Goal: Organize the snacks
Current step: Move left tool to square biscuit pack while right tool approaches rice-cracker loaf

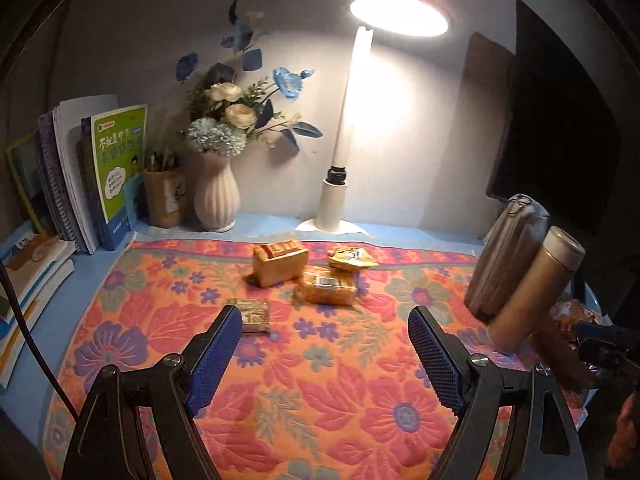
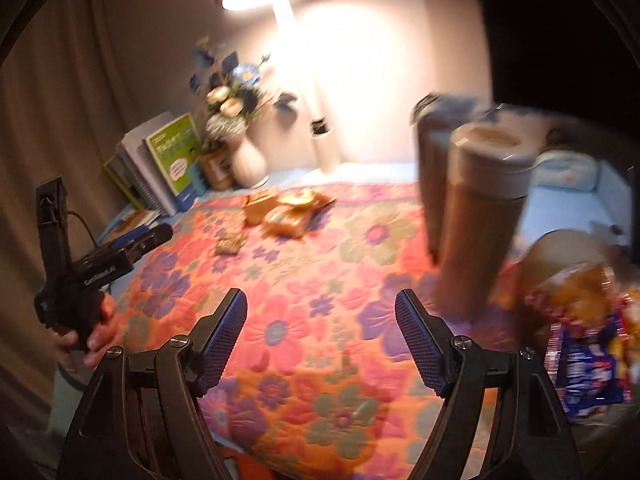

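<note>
Both sets of jaws are spread wide with nothing in them, just floral cloth showing through the gap. The left gripper hangs over the mat; a small flat snack pack sits right past its left fingertip, and three more yellow snack packets lie clustered further ahead. The right gripper has the same packets well ahead to its left, a bronze thermos just beyond its right finger, and a blurry pile of bagged snacks off to the right.
</note>
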